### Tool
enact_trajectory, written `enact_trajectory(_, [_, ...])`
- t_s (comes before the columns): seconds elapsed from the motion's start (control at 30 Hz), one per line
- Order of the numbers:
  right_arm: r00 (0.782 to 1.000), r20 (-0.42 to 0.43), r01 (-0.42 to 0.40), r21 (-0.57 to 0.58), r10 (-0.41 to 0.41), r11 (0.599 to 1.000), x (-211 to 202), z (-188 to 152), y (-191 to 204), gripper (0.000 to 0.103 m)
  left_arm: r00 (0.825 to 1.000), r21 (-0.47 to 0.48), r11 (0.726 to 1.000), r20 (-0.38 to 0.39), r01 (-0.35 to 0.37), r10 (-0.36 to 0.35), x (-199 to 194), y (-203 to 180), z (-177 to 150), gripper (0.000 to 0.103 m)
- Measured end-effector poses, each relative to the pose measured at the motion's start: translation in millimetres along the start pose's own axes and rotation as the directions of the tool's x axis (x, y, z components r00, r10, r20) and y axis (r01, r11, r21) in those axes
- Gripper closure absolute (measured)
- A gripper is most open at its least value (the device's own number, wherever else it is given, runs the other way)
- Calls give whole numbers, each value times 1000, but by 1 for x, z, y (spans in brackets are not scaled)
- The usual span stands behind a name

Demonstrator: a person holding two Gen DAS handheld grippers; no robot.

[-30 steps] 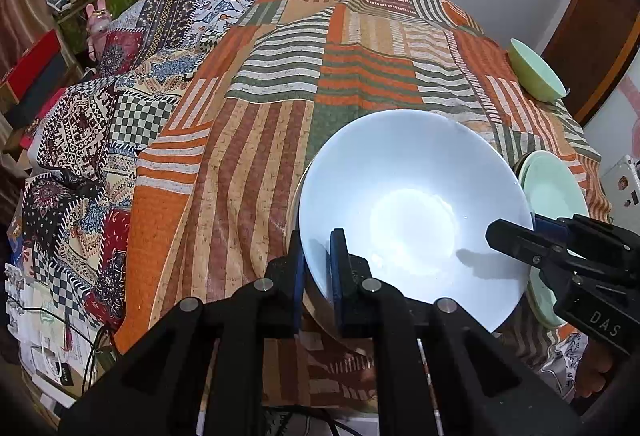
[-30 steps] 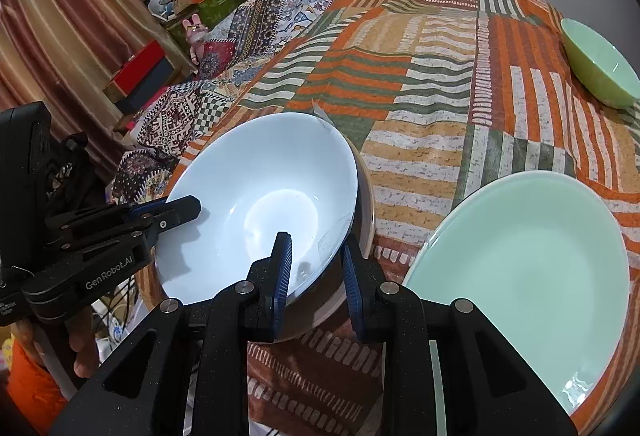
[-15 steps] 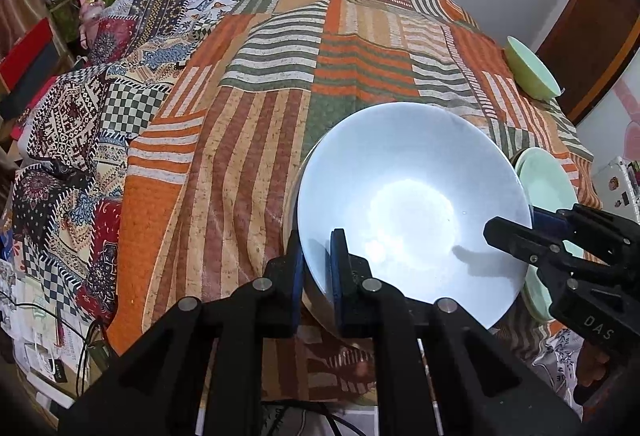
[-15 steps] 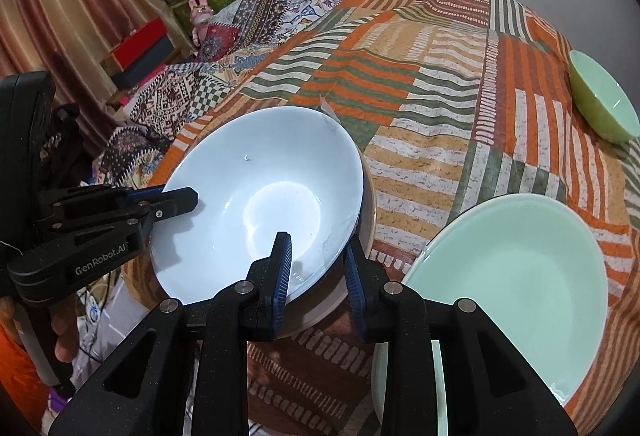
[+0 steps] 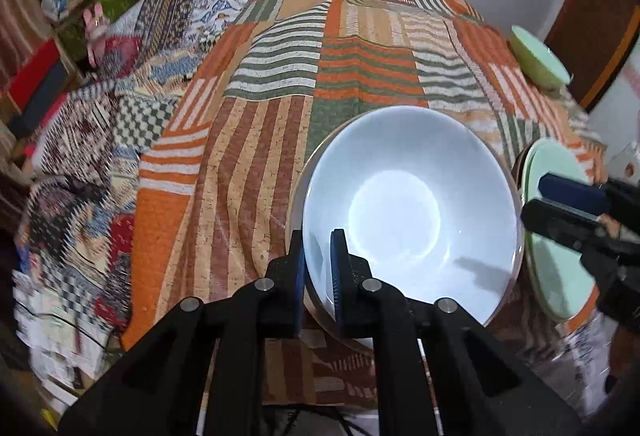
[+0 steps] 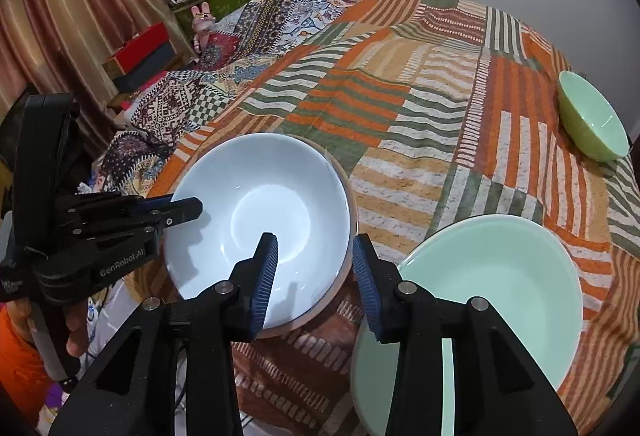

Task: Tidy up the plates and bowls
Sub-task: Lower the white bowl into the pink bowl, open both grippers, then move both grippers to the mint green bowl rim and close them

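Left wrist view: your left gripper [image 5: 318, 268] clamps the white bowl's [image 5: 412, 204] near rim above the striped bedspread [image 5: 256, 140]; your right gripper [image 6: 314, 268] has just been opening, pads clear of the rim between them.

Ahead of my jaws the striped bedspread [image 6: 420, 108] lies bare and passable up to the small green bowl [image 6: 592, 124] far right, while the white bowl [image 6: 260, 220] and mint plate [image 6: 492, 284] crowd the near edge, almost touching.
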State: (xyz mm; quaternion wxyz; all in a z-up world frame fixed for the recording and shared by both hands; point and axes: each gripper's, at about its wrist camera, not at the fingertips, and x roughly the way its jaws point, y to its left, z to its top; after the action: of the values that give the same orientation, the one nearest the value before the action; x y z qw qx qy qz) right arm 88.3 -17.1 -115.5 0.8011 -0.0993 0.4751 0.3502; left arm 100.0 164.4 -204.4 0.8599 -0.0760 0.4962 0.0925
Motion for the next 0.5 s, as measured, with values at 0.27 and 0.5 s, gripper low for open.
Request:
enact_trajectory(0.27, [999,47,-4,50,2,999,-20,-3,-25,66,997,-17,999,68,50,-49,-31,2,12,68])
enact_trajectory(0.5, [990,129,45,152,-65,987,-54,-2,-81,62,982,2,996,166,86,-85,-65,-21,41,59])
